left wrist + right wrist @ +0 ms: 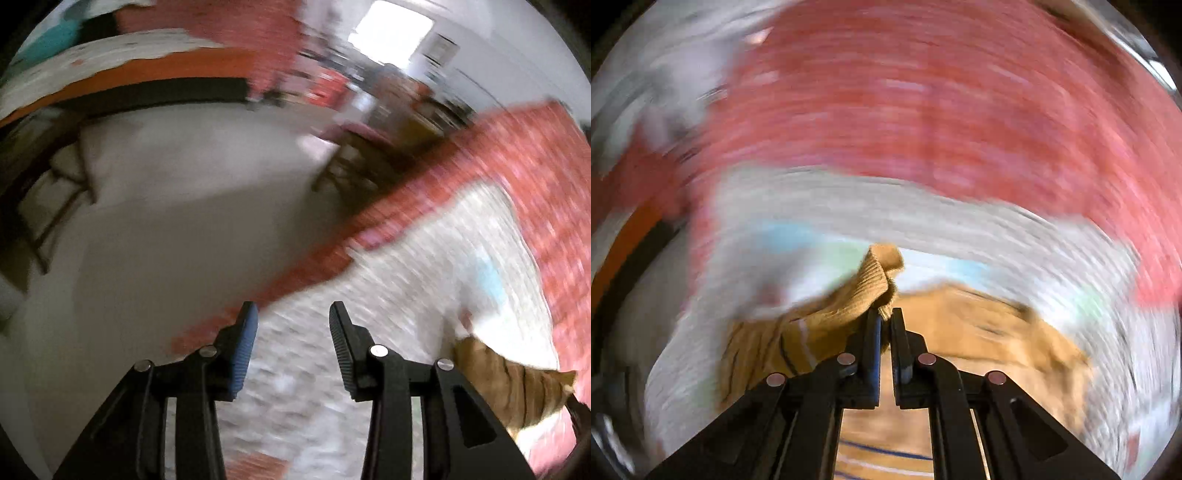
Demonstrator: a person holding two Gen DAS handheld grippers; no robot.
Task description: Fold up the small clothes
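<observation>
A small tan knit garment (846,310) with dark and white stripes lies on a white patterned cloth (960,229). My right gripper (885,314) is shut on a ribbed edge of the tan garment and holds it up off the cloth. In the left wrist view my left gripper (293,314) is open and empty above the white patterned cloth (369,332). The tan garment (509,384) shows at the lower right of that view. Both views are motion-blurred.
A red patterned spread (923,110) lies under the white cloth and shows in the left wrist view (517,166). A pale floor (166,221) lies left of the bed. Furniture (351,166) and a bright window (391,33) stand far off.
</observation>
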